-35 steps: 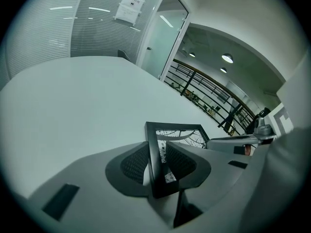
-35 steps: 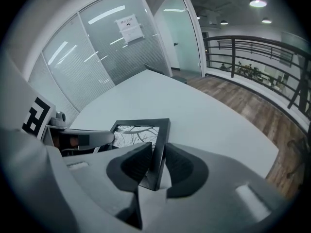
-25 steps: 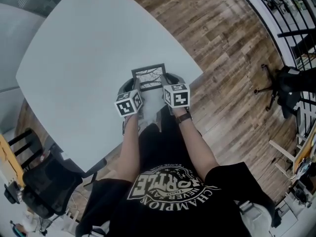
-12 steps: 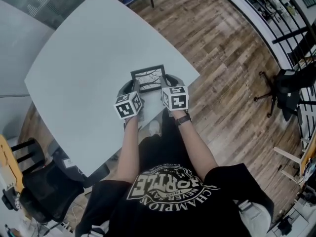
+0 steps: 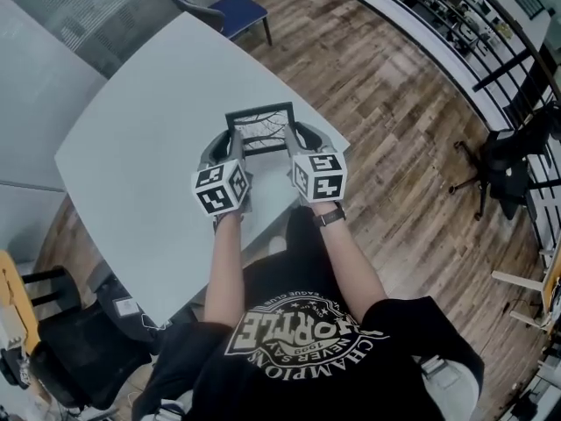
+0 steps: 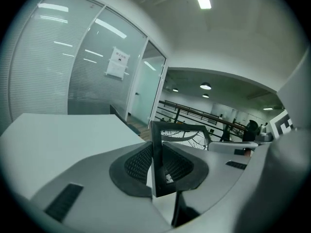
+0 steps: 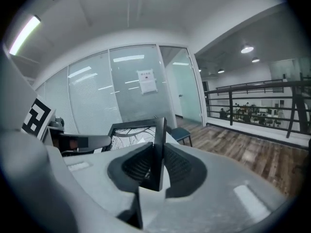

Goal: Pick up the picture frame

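A black picture frame (image 5: 260, 128) with a white picture of bare branches hangs in the air above the white table (image 5: 149, 139), held between both grippers. My left gripper (image 5: 231, 145) is shut on the frame's left side edge (image 6: 156, 159), its dark ribbed pads (image 6: 138, 163) pressing from both sides. My right gripper (image 5: 290, 139) is shut on the frame's right side edge (image 7: 158, 152) in the same way. Each gripper view shows the frame edge-on between the jaws, with the branch picture (image 7: 132, 130) beyond.
A blue chair (image 5: 230, 11) stands at the table's far corner. A black office chair (image 5: 74, 345) sits at the lower left, another (image 5: 513, 152) at the right on the wooden floor (image 5: 394, 103). Glass partition walls (image 6: 87, 76) and a black railing (image 7: 252, 101) surround the area.
Both grippers have risen together with the frame, lifting it off the table. The frame now sits higher and farther up in the head view, tilted more upright.
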Motion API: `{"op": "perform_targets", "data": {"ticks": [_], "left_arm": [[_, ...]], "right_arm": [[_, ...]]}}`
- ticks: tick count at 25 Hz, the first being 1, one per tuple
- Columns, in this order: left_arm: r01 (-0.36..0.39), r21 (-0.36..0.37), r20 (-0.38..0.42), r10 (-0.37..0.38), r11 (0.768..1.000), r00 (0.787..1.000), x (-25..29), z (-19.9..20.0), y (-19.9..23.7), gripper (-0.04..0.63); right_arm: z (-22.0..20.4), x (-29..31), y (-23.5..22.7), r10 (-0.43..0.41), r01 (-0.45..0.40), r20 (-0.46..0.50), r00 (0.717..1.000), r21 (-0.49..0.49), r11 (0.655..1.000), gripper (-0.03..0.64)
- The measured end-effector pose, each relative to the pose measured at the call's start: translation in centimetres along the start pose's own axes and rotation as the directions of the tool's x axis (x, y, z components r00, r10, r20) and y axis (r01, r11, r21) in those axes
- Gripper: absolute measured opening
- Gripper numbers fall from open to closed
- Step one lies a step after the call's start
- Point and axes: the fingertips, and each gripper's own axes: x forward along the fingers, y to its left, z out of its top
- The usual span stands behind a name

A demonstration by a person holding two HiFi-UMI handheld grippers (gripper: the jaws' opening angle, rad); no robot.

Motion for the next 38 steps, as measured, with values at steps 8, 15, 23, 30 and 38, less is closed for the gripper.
{"op": "perform_targets", "data": {"ticks": [8,15,23,30,38], "left_arm": [[0.041,0.095,0.192,-0.059,0.995,0.980,-5.5,8.3,-2.7,0.072],[0.041,0.157,0.301,-0.087,0.987,0.950,-10.0,12.5,-4.6,0.072],[0.041,0.178,0.343,-0.102,0.983,0.934,-11.3,13.6,-5.2,0.072],[0.037,0.177,0.342,-0.097,0.984,0.935,-11.4,13.5,-6.0,0.072],[0.043,0.158,0.325,-0.093,0.987,0.941,-10.6,12.9,-5.9,0.072]], "right_arm": [[8.3,-4.9,3.0,0.000,0.013,0.206,0.979,-0.061,0.998,0.067],[12.8,-9.2,5.4,0.014,0.023,0.329,0.944,-0.108,0.994,0.067],[14.2,-10.8,6.2,0.003,0.058,0.377,0.926,-0.151,0.987,0.067],[14.2,-11.4,5.7,0.004,0.058,0.372,0.928,-0.155,0.986,0.067],[13.7,-10.9,5.2,0.002,0.058,0.355,0.935,-0.156,0.986,0.067]]}}
